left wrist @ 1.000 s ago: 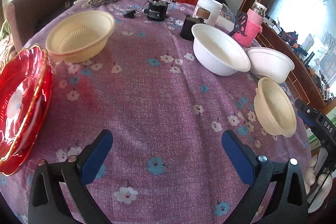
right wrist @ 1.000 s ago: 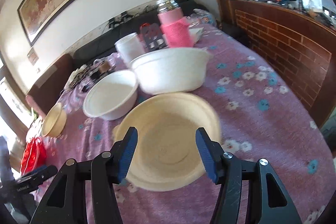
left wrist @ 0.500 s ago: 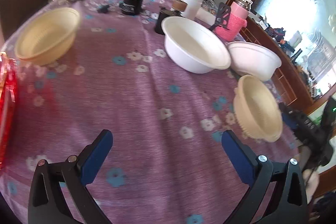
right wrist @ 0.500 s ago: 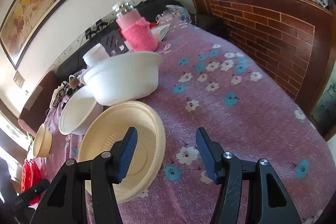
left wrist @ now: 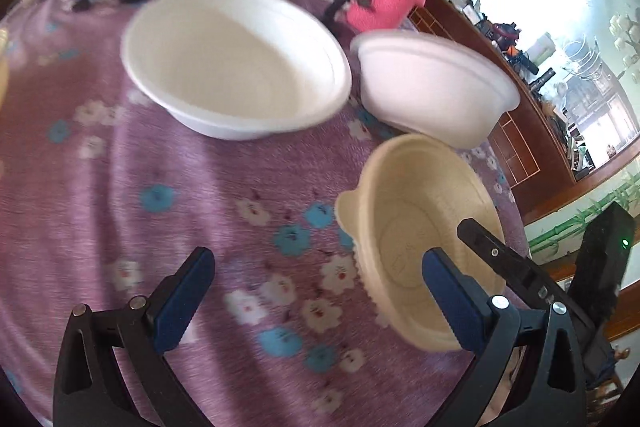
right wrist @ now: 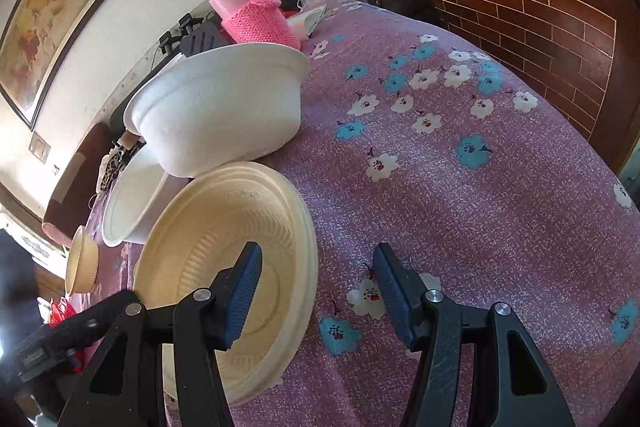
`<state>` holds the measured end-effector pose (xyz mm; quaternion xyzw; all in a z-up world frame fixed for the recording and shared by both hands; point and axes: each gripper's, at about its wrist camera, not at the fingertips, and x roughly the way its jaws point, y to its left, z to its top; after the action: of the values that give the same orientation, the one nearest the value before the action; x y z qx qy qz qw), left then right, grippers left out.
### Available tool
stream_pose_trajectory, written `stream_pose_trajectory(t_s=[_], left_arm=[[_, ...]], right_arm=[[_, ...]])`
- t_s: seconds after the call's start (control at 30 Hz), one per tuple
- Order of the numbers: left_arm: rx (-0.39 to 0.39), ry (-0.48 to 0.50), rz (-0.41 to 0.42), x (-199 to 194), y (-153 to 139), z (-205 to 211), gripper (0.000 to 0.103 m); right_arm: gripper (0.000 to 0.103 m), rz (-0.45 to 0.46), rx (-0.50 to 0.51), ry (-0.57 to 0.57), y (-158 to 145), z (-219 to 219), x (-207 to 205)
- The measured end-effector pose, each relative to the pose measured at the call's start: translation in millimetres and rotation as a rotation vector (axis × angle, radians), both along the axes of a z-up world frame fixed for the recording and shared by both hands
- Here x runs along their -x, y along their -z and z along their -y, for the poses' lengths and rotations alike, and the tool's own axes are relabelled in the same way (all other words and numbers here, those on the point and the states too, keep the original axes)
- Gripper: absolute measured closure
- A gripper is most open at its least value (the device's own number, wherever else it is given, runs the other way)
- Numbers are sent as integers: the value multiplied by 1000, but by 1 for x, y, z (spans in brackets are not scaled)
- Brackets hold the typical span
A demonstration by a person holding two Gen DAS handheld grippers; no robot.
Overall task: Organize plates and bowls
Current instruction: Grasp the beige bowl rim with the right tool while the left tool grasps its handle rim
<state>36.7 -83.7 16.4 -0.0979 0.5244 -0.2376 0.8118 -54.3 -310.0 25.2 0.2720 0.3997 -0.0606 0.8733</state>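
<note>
Purple floral tablecloth [right wrist: 460,187]: two white bowls [left wrist: 236,63], two beige bowls [right wrist: 224,267].

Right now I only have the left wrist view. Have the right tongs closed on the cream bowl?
Observer: No. The right tongs are open and straddle the near rim of the cream bowl. One finger is inside the bowl, the other is outside over the tablecloth, and neither pad is pressing.
Operator: I can't see the red plates. Where are they?
Observer: The red plates are at the far left end of the table in the right wrist view. They are partly hidden, just past a second cream bowl.
</note>
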Motion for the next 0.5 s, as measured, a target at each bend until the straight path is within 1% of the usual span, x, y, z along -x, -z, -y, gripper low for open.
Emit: stream_pose_trajectory(t_s=[0.03,0.07,0.1,0.13,0.17,0.2,0.23,0.27,0.3,0.33,0.43,0.5], left_arm=[[2,5,-10,-1,2,4,1],[-5,6,-4,0,3,7,1],[-10,12,5,1,2,10,3],[-7,32,5,2,2,13,7],[-9,43,2,2,1,13,18],[-22,51,6,3,0,15,31],[-31,67,8,5,-1,17,39],[-22,99,-11,8,0,19,58],[-10,120,-32,9,0,20,65],[-13,115,-35,13,-1,17,65],[-31,91,32,28,-13,1,65],[-8,63,54,38,-24,-18,65]], right_arm=[[42,0,2,-7,0,-2,0],[43,0,6,-14,0,-3,-1],[54,-1,8,-27,-1,-6,-1],[71,-4,8,-38,-1,-8,-1],[78,-12,4,-58,0,-12,-2],[83,-17,7,-67,-1,-14,-3],[85,-20,9,-81,-1,-19,-3],[86,-18,12,-97,-3,-24,-2],[89,-15,16,-112,-6,-30,0],[89,-12,47,-120,-11,-39,3],[88,20,116,-155,-27,-61,10],[88,36,125,-179,-37,-75,14]])
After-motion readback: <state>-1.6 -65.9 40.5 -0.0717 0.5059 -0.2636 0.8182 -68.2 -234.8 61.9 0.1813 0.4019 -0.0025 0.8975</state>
